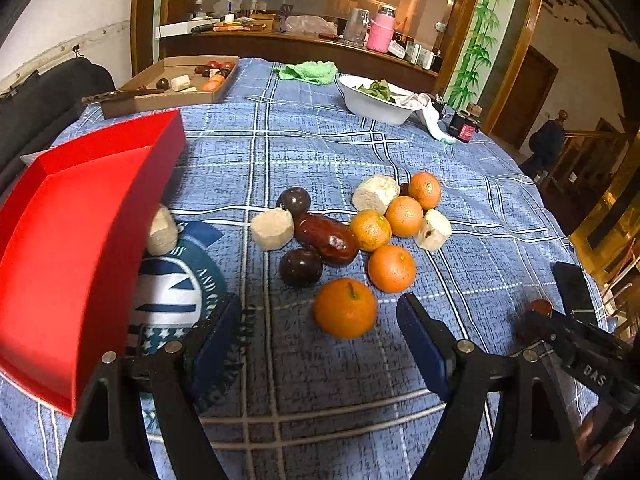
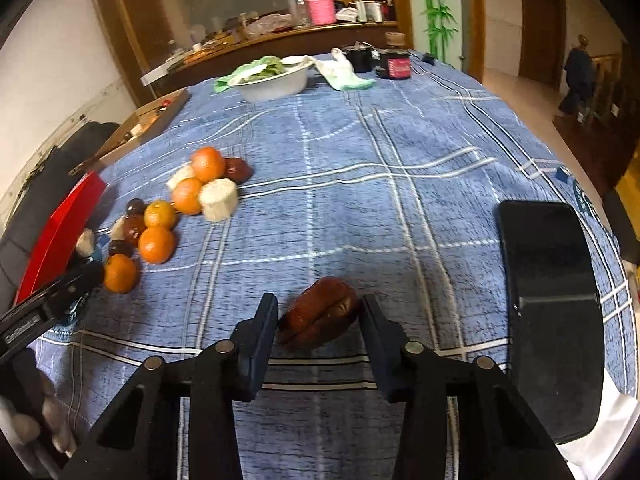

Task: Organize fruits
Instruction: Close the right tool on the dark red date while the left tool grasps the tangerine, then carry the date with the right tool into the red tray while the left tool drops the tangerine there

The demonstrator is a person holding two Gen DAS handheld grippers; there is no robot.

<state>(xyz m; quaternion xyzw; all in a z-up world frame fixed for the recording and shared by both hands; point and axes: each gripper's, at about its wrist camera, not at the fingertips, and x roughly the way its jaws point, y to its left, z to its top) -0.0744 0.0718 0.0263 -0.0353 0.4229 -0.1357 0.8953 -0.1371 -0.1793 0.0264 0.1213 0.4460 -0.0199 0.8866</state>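
A heap of fruit lies mid-table in the left wrist view: several oranges (image 1: 391, 268), dark plums (image 1: 300, 267), pale white chunks (image 1: 272, 228) and a glossy red-brown fruit (image 1: 328, 240). My left gripper (image 1: 320, 308) is open, its blue pads either side of the nearest orange (image 1: 345, 308) without touching it. A red tray (image 1: 72, 248) is tilted at the left. In the right wrist view my right gripper (image 2: 320, 312) is shut on a separate wrinkled red-brown fruit (image 2: 320, 316) resting on the blue checked cloth (image 2: 380, 208); both pads touch its sides.
A black phone (image 2: 548, 300) lies just right of the right gripper. At the far side are a cardboard box (image 1: 172, 96) with more fruit, a white bowl (image 1: 376, 108) of greens, a green cloth (image 1: 308, 72) and a dark jar (image 1: 464, 128).
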